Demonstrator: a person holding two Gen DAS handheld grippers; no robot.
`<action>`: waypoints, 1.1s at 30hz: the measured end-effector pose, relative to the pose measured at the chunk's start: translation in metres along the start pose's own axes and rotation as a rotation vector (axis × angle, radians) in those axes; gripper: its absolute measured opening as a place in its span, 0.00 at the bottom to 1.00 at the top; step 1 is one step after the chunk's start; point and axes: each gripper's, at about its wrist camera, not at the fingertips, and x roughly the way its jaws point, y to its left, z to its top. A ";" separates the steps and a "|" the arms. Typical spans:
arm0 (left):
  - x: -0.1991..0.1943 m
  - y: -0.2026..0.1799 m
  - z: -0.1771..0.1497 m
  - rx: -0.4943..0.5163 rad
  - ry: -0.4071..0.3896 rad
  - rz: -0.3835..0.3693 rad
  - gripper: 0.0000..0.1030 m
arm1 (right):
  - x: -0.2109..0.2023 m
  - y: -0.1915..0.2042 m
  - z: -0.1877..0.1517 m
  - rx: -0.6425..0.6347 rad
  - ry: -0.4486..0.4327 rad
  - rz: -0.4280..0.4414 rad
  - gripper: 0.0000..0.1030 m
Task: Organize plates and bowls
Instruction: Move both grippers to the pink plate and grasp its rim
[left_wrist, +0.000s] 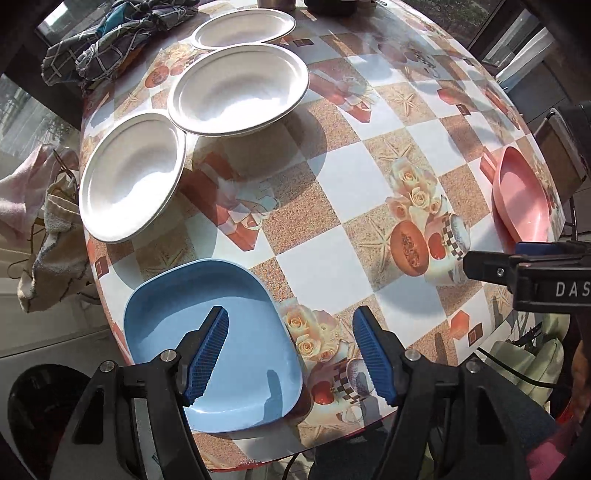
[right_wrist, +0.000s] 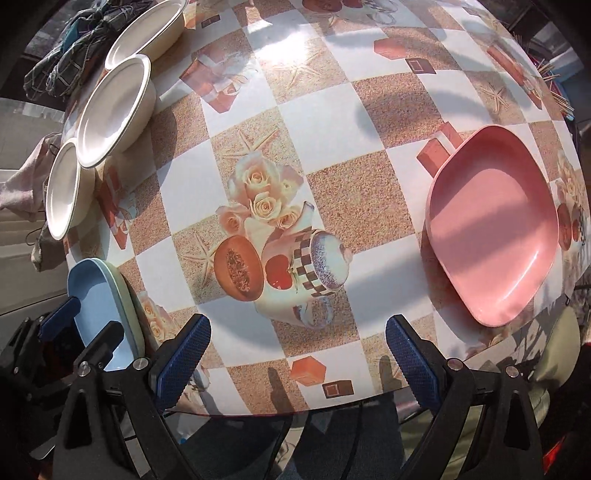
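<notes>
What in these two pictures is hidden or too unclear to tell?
- Blue plate, left wrist view: its near part sits behind the left gripper finger.
- Right wrist view: a greenish rim shows under the blue plate; what it belongs to is hidden.
- Pink plate, left wrist view: squeezed at the picture's edge, partly behind the right gripper.
- Dark containers, left wrist view: cut off by the top edge.
- Whether the white bowls are single or stacked: unclear.

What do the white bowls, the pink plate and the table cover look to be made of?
White bowls: probably moulded paper pulp or fibre, matte, thin rolled rims, no glare. Pink plate: likely plastic or melamine, smooth and semi-glossy, with a bright highlight along its rim. Table cover: seemingly printed vinyl or oilcloth, lying flat with soft sheen in the sunlight.
</notes>
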 end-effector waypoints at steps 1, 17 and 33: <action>0.001 -0.011 0.006 0.027 0.003 -0.004 0.72 | -0.004 -0.012 0.000 0.029 -0.012 -0.001 0.94; 0.009 -0.185 0.118 0.375 -0.018 -0.028 0.72 | -0.024 -0.194 -0.016 0.547 -0.110 -0.002 0.94; 0.051 -0.297 0.180 0.606 0.000 0.026 0.71 | 0.000 -0.235 -0.021 0.661 -0.067 0.054 0.94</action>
